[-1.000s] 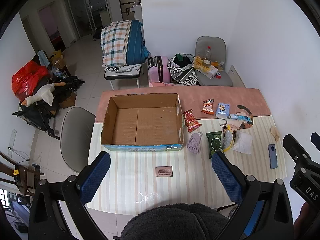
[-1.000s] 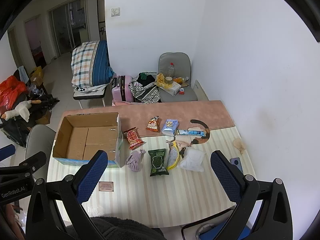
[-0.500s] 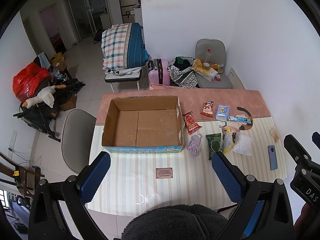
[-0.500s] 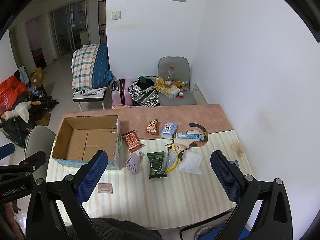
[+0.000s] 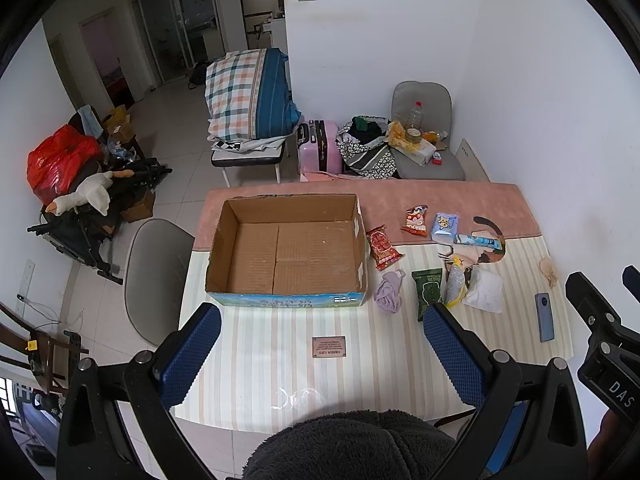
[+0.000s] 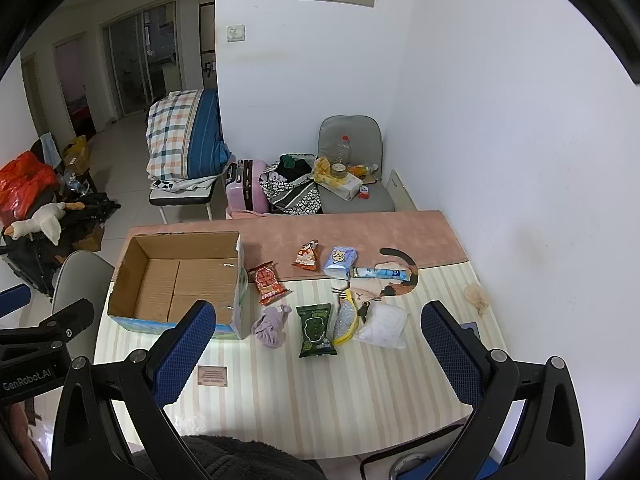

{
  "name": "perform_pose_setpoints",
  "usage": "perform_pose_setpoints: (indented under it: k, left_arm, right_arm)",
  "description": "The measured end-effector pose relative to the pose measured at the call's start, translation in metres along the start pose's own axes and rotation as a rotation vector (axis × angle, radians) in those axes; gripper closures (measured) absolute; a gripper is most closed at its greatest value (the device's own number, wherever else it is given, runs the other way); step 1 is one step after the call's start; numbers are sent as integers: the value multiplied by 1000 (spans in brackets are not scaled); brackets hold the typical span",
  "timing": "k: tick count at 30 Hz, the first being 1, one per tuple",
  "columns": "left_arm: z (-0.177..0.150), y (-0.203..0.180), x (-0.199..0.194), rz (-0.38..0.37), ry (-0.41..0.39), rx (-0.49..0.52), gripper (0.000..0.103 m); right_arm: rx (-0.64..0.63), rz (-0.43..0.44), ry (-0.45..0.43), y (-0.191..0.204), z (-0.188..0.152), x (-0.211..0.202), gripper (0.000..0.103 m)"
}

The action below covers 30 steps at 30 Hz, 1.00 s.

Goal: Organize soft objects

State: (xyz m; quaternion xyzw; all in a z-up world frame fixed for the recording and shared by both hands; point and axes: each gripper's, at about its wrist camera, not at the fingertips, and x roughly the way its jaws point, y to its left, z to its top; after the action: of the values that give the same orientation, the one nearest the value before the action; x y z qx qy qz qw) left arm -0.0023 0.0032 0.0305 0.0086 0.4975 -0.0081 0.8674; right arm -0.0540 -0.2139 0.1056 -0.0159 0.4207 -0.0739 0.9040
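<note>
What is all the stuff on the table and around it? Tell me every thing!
Cardboard box: 1, brown, table's left part, nothing inside.
Red snack packs: 2, beside box and further back.
Purple cloth: 1, bunched, right of box.
Green packet: 1, dark, right of cloth.
White pouch: 1, further right.
Blue tissue pack: 1, back row.
Phone: 1, grey-blue, right edge.
Grey chairs: 2, left of table and behind it.
Pink suitcase: 1, floor.
Left gripper: 1, blue pads, open.
Right gripper: 1, blue pads, open.

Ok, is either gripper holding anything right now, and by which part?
Nothing is held. The left gripper and right gripper are both open above the table.
</note>
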Motion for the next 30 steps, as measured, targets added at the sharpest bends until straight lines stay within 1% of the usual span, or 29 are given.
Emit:
perform_pose_setpoints:
  k: [14, 30]
  left_arm:
    - [-2, 0, -1, 0, -4, 0, 0]
    - [3, 5, -10, 2, -11, 0, 0]
  right_arm:
    - [-3, 2, -13, -1, 0, -6, 0]
    - [-4, 5, -18, -1, 1, -12, 0]
